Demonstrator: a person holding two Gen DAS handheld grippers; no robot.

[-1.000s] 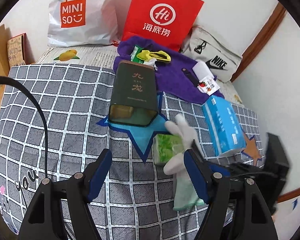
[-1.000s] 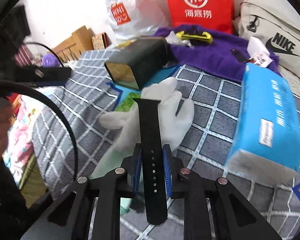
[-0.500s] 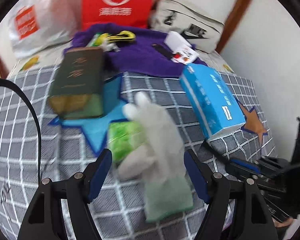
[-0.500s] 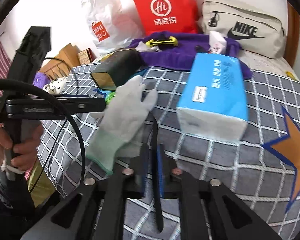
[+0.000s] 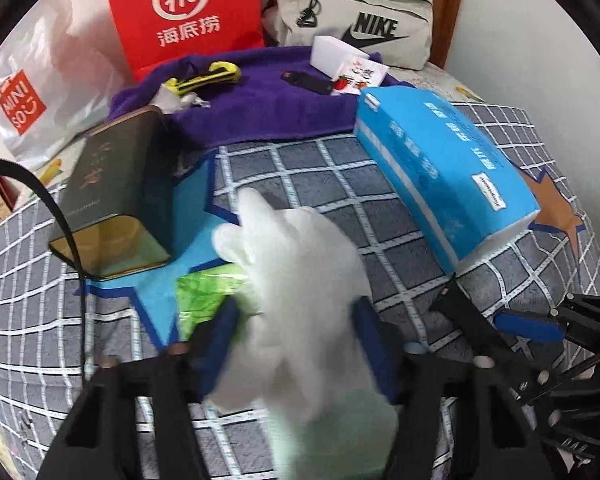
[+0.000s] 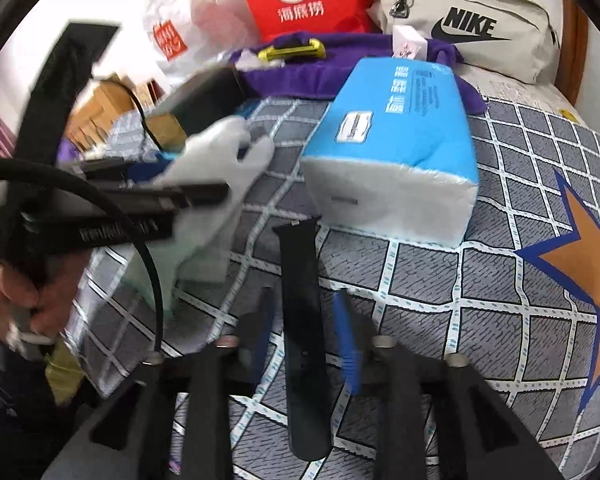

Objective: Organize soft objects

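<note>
A white glove (image 5: 300, 272) lies on the checked bedspread (image 5: 340, 184), partly over a green packet (image 5: 204, 292). My left gripper (image 5: 296, 324) straddles the glove's palm. Its jaws are closing, and the blue pads (image 5: 224, 332) touch both sides of the bunched fabric. In the right wrist view the glove (image 6: 224, 152) shows at the left under that gripper. A black watch strap (image 6: 304, 312) lies flat on the bedspread before a blue tissue pack (image 6: 392, 152). My right gripper (image 6: 304, 336) has its jaws opening around the strap, with a gap on each side.
A dark green tin (image 5: 112, 192) lies left of the glove. Behind it, a purple towel (image 5: 260, 108) carries a yellow-black tool and a small white box (image 5: 340, 56). A red bag (image 5: 184, 12), Nike bag (image 5: 356, 12) and Miniso bag (image 5: 28, 92) line the wall. A person's hand (image 6: 16, 300) holds the left gripper.
My left gripper dropped over the glove and its jaws narrowed onto it. My right gripper carried the strap towards the tissue pack, then its jaws parted and let the strap go.
</note>
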